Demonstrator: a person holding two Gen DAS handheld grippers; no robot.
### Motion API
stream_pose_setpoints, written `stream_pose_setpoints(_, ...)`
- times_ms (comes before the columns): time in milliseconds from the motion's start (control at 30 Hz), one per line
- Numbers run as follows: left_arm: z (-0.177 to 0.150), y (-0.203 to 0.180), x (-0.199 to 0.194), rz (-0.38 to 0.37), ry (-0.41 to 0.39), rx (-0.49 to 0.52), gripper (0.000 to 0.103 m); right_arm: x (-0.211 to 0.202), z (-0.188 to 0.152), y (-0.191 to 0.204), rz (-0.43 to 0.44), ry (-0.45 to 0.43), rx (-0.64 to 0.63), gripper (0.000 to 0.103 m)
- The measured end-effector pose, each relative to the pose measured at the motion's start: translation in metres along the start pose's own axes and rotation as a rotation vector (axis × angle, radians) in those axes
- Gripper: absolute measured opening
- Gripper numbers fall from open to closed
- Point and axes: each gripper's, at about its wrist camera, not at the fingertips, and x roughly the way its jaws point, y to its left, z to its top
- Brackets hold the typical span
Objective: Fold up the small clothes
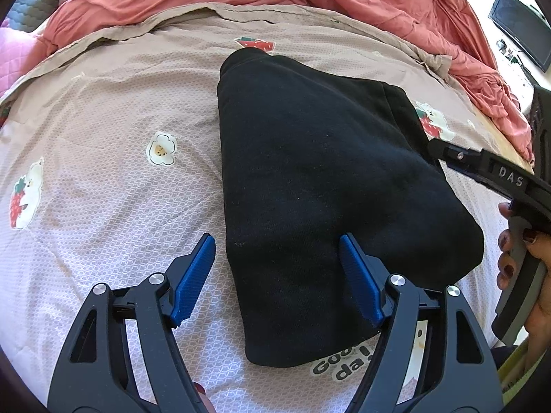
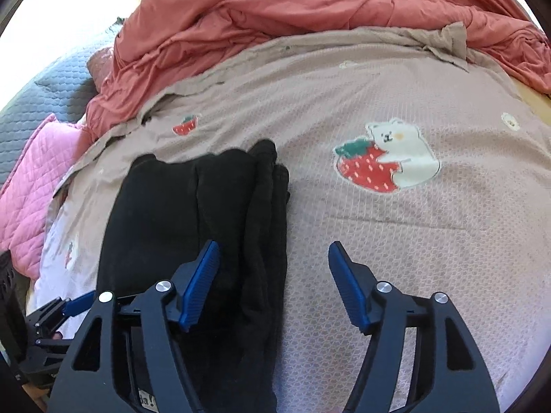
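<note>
The black garment [image 1: 310,186] lies folded on the bed [image 1: 103,172]; left gripper [image 1: 277,275] and right gripper [image 2: 273,287] jaws wide, holding nothing; next likely a final fold from its 6 o'clock end

Both wrist views downward, near black garment [image 1: 327,189]

A taupe strawberry-and-bear printed bedcover [image 2: 396,241] carries a folded black garment [image 1: 310,189], a rumpled coral blanket [image 2: 292,7] behind.
</note>
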Motion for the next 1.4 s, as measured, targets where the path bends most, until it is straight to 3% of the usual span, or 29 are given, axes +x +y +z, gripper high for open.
stream_pose_setpoints(200,0.0,-0.002,-0.002,0.004,0.001,0.001,0.067,-0.006,0.002,0.008,0.006,-0.03,-0.038,0.065)
stream_pose_setpoints(233,0.0,-0.002,-0.003,0.006,0.001,0.002,0.068,-0.006,0.002,0.01,-0.001,-0.033,-0.046,0.075)
stream_pose_setpoints(267,0.001,-0.002,-0.003,0.008,0.001,0.004,0.068,-0.007,0.002,0.011,-0.011,-0.038,-0.049,0.096)
stream_pose_setpoints(300,0.001,-0.003,-0.003,0.011,0.001,0.006,0.068,-0.01,0.002,0.011,-0.037,-0.06,-0.051,0.098)
stream_pose_setpoints(567,0.002,-0.004,-0.006,0.013,0.006,0.003,0.076,-0.023,0.006,0.011,-0.052,-0.135,-0.056,0.098)
stream_pose_setpoints(667,0.004,-0.004,-0.01,0.015,0.002,0.002,0.085,-0.028,0.007,0.014,-0.06,-0.165,-0.073,0.098)
stream_pose_setpoints(733,0.006,-0.004,-0.015,0.019,-0.008,0.007,0.086,-0.033,0.007,0.016,-0.063,-0.186,-0.08,0.098)
stream_pose_setpoints(800,0.008,-0.006,-0.019,0.032,-0.016,0.015,0.094,-0.039,0.007,0.017,-0.064,-0.213,-0.083,0.098)
stream_pose_setpoints(1167,0.012,-0.006,-0.041,0.066,-0.066,0.027,0.094,-0.072,-0.002,0.03,-0.054,-0.339,-0.142,0.098)
stream_pose_setpoints(1400,0.012,-0.002,-0.059,0.092,-0.114,0.025,0.094,-0.098,-0.012,0.034,-0.107,-0.422,-0.139,0.098)
